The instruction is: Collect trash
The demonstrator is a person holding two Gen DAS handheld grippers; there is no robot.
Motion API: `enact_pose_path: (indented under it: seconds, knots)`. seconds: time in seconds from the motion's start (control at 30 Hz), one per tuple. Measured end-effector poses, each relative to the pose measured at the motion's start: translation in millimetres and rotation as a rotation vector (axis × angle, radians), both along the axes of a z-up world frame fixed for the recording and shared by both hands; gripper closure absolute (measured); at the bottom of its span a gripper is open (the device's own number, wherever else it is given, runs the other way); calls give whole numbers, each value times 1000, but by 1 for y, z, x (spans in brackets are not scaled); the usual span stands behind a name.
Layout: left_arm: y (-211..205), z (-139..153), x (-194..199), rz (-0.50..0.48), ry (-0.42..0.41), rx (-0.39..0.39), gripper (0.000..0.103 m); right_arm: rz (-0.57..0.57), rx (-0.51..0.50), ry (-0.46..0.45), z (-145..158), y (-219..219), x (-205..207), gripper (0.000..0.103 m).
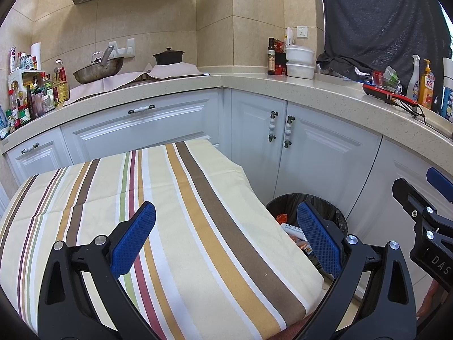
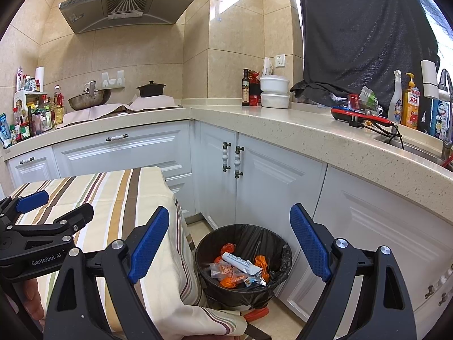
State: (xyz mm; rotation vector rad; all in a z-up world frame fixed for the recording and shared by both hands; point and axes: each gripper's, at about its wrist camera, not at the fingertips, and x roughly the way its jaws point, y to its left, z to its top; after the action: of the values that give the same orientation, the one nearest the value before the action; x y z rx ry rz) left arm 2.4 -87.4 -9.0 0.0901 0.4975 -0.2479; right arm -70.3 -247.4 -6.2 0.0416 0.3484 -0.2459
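A round bin with a black liner [image 2: 279, 248] stands on the floor by the white cabinets; it also shows past the table edge in the left wrist view [image 1: 334, 212]. Inside lie orange wrappers [image 2: 228, 280], a white tube [image 2: 240, 263] and clear packets. My right gripper [image 2: 229, 239] hangs open above the bin with nothing between its blue pads. My left gripper [image 1: 226, 235] is open over the striped tablecloth [image 1: 170, 212], also holding nothing. Each gripper shows at the edge of the other's view: the left gripper [image 2: 42, 209], the right gripper [image 1: 419, 195].
The striped table [image 2: 113, 198] stands left of the bin, its cloth hanging near the rim. White cabinets [image 2: 269, 187] wrap the corner under a speckled counter [image 2: 283, 121] with bottles, a wok [image 2: 87, 99], white containers and a red-edged tray [image 2: 356, 114].
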Motion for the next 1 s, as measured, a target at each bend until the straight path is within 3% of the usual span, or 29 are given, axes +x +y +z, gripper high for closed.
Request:
enact_pose_path:
  seconds: [1.0]
  knots:
    - [-7, -6, -1, -4, 1, -5, 5, 6, 2, 7, -6, 1, 4, 18]
